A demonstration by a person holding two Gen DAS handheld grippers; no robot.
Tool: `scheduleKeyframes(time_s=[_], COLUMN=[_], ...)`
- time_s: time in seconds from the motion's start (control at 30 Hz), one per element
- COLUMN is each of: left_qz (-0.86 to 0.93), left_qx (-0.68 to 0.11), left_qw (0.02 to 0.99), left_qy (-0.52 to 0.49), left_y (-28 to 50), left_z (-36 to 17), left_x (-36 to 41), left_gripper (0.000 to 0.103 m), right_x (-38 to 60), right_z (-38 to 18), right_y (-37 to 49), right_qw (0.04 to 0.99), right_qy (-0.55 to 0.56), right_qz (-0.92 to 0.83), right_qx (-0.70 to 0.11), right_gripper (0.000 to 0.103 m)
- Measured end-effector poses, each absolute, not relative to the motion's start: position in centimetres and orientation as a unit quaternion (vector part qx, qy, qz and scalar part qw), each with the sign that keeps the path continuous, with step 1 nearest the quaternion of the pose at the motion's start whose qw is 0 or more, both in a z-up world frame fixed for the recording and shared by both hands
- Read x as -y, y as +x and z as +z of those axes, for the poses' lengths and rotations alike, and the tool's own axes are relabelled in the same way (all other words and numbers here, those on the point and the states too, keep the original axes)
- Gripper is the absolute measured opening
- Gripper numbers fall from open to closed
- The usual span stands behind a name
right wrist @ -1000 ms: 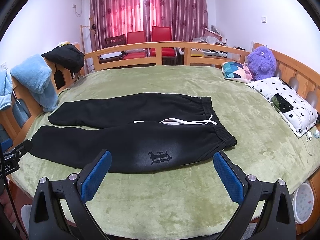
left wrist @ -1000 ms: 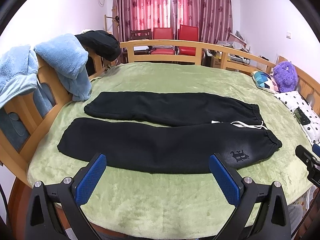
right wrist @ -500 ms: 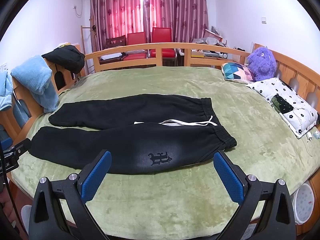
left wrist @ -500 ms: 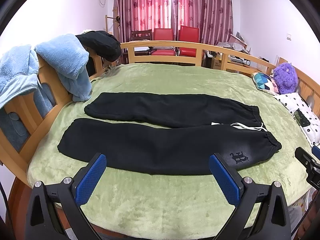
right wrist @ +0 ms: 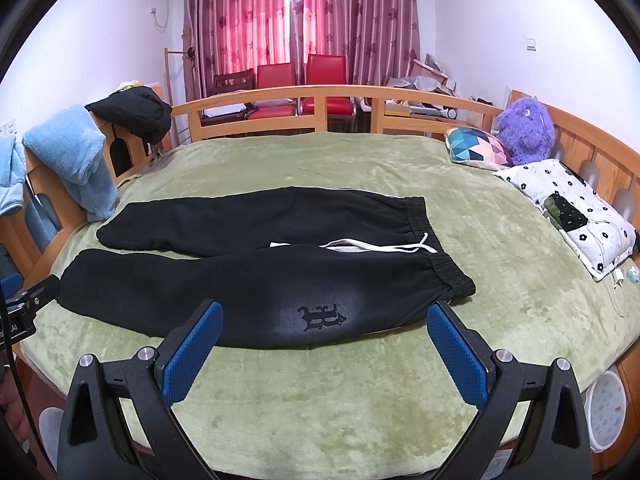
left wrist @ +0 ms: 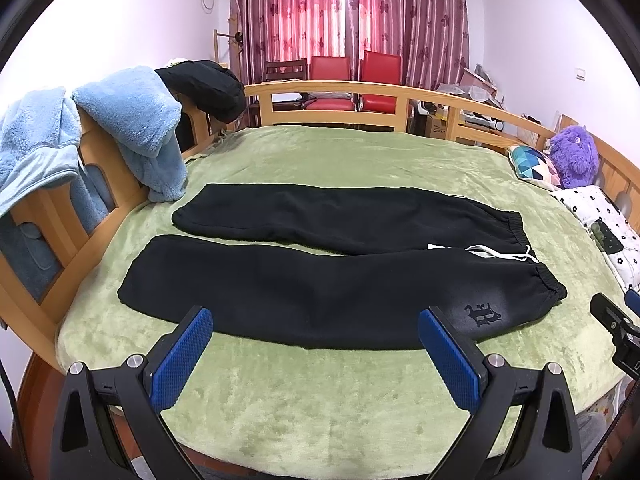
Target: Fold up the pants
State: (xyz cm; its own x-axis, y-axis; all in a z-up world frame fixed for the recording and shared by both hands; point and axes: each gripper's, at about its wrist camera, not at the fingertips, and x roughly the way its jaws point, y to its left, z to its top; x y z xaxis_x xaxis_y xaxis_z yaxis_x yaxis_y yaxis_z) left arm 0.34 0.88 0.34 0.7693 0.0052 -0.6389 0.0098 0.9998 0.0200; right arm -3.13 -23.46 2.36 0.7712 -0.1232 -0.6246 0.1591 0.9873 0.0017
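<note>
On the green bed (left wrist: pixel 320 160) the black pants (left wrist: pixel 340 280) are lying flat w/ legs apart, left claw (left wrist: pixel 316 354) & right claw (right wrist: pixel 324 346) both hovering wide & empty; pinching the blanket too is prob the risk.

At the left frame's right edge, the right tool (left wrist: pixel 618 334) is cut off. The white round object (right wrist: pixel 606 410) at the right frame's lower right is unidentifiable.
</note>
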Motion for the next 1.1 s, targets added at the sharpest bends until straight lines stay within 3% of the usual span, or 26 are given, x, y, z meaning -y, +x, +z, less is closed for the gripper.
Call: scheduleKeyframes(time_s=[0.7,1.1], left_qz=[-0.006,0.005], left_qx=[-0.332,-0.347], left_qw=[0.943,0.938], left_qy=[0.013,-0.005], left_y=[0.9,3.6], left_z=[-0.5,-3.7], left_x=[-0.9,-3.1], left_gripper=[0.103,0.103], right_x=[22.9,24.3], right_z=[1.5,-1.3], right_y=[-2.3,0.5], right_qw=[0.943,0.935], right_qy=[0.016,0.030], right_qz=[-0.069,-0.054], right_qx=[-0.327,-0.350], right_gripper=[0.101,0.098])
